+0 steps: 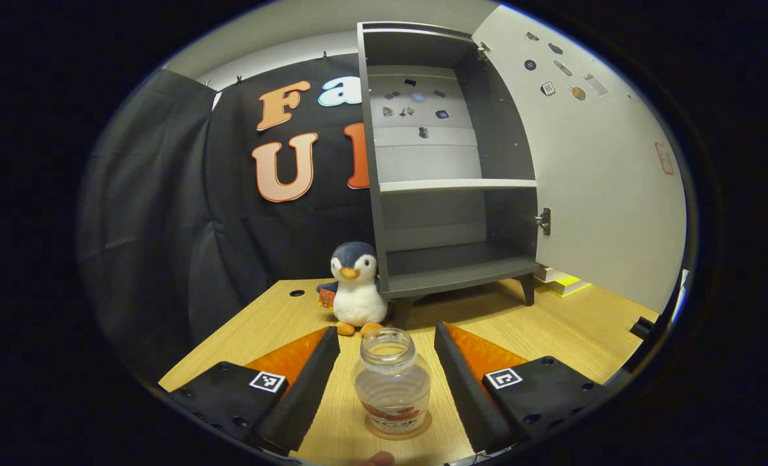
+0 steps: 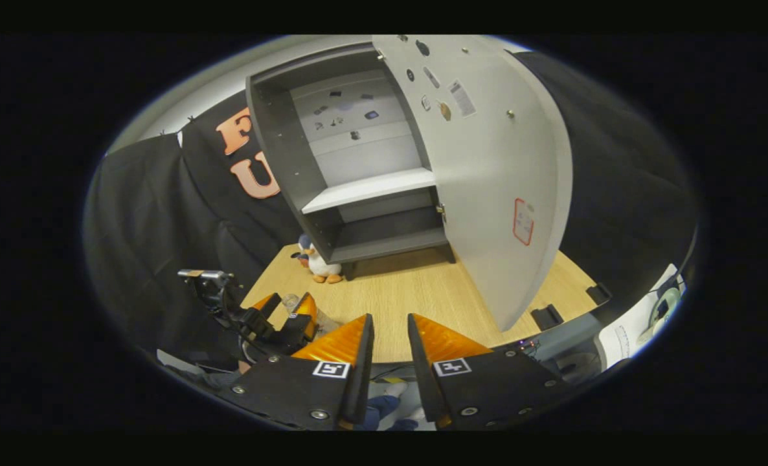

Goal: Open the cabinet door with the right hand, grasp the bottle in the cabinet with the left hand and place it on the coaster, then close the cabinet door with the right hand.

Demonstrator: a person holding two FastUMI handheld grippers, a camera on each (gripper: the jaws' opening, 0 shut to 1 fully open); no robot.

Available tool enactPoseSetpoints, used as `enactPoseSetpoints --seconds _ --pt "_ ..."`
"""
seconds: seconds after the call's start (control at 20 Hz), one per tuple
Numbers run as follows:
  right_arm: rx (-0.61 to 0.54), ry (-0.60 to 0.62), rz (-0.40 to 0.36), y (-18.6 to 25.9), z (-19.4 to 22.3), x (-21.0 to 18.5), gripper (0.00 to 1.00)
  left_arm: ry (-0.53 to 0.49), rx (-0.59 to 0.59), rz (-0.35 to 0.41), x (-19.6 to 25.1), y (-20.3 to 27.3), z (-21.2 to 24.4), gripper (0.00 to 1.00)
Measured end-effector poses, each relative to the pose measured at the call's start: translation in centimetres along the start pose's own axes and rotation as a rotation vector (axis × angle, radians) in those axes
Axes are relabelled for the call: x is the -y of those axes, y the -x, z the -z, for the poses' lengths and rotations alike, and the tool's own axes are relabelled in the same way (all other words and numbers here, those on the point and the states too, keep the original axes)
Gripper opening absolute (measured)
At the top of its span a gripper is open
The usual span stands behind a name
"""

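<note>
- Between our left gripper's [image 1: 387, 382] spread fingers stands the bottle [image 1: 393, 388], upright, long axis vertical, open mouth up, no cap; neither finger touches it.
- Under the bottle we see the coaster [image 1: 416, 430], a thin rim showing around its base, on the wooden table [image 1: 572, 330].
- Beyond sits a plush penguin [image 1: 355, 288], just beside the cabinet's [image 1: 445, 194] left leg.
- Both cabinet shelves are bare, and the door [image 1: 591, 175] hangs wide open to the right.
- In the right gripper view, our right gripper [image 2: 390, 346] hovers at the table's near edge, fingers a narrow gap apart, holding nothing; the door's [image 2: 494, 168] free edge is near.
</note>
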State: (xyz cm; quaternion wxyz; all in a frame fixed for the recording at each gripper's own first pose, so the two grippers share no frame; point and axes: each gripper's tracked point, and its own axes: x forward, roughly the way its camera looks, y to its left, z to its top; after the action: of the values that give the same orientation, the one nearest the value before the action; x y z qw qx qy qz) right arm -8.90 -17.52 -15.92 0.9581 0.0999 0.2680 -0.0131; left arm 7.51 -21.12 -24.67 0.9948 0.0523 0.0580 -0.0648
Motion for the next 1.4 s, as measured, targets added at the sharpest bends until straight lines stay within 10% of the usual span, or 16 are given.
enactPoseSetpoints --seconds 0.85,1.0,1.05,1.4 --pt "0.401 0.033 0.078 10.4 -13.9 9.0 0.37 0.038 0.082 0.085 1.4 5.8 -15.0 0.95" --pt "0.424 0.047 0.102 10.1 -15.9 11.2 0.5 0.003 0.092 0.068 0.6 6.5 -15.8 0.96" --pt "0.43 0.046 0.106 9.8 -16.6 11.9 0.33 -0.009 0.1 0.063 0.3 6.7 -16.2 0.95" --pt "0.445 0.065 0.103 7.0 -18.5 13.3 0.46 0.022 0.07 0.056 -1.1 7.2 -15.9 0.96"
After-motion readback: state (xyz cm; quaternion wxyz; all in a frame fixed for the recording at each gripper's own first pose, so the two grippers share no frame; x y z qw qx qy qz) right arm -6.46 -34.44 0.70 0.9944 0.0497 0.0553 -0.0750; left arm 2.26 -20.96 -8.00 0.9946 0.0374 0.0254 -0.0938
